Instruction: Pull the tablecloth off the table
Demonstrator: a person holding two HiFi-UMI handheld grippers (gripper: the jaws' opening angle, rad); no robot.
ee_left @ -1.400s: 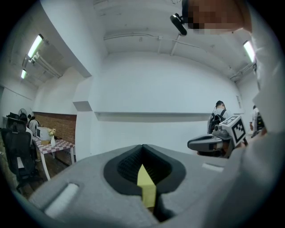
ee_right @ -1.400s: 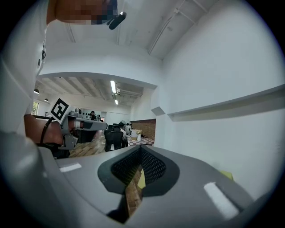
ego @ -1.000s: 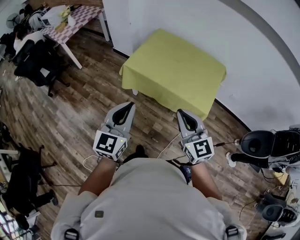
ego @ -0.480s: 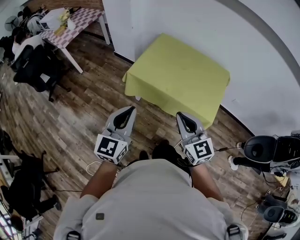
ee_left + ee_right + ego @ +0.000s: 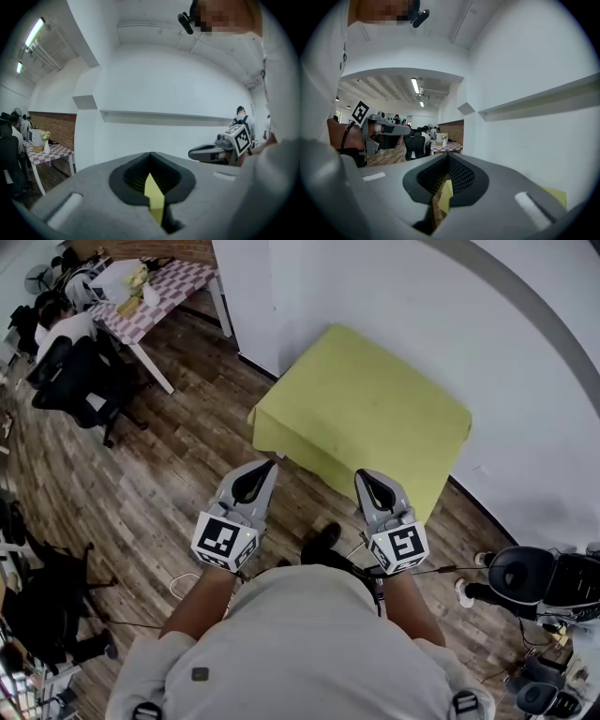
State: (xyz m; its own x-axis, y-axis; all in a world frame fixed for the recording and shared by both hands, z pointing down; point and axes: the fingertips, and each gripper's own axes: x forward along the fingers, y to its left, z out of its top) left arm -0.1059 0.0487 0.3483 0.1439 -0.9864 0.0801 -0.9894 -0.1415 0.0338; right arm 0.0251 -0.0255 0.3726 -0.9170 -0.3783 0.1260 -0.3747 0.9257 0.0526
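Approach phase, by the look of it: left gripper point(image 5: 265, 467) and right gripper point(image 5: 366, 478) both pressed together on nothing, just short of the yellow-green tablecloth point(image 5: 366, 404) draped flat ahead (no corner lifted), so next they'll need to spread and pinch its near hem.

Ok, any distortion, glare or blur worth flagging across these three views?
Head view: sharp and evenly lit, no glare on the tablecloth, lines on the wall bowed. Left gripper view: heavy fisheye, dark corners, ceiling light blown out. Right gripper view: same fisheye, bright ceiling strip, close foreground soft.
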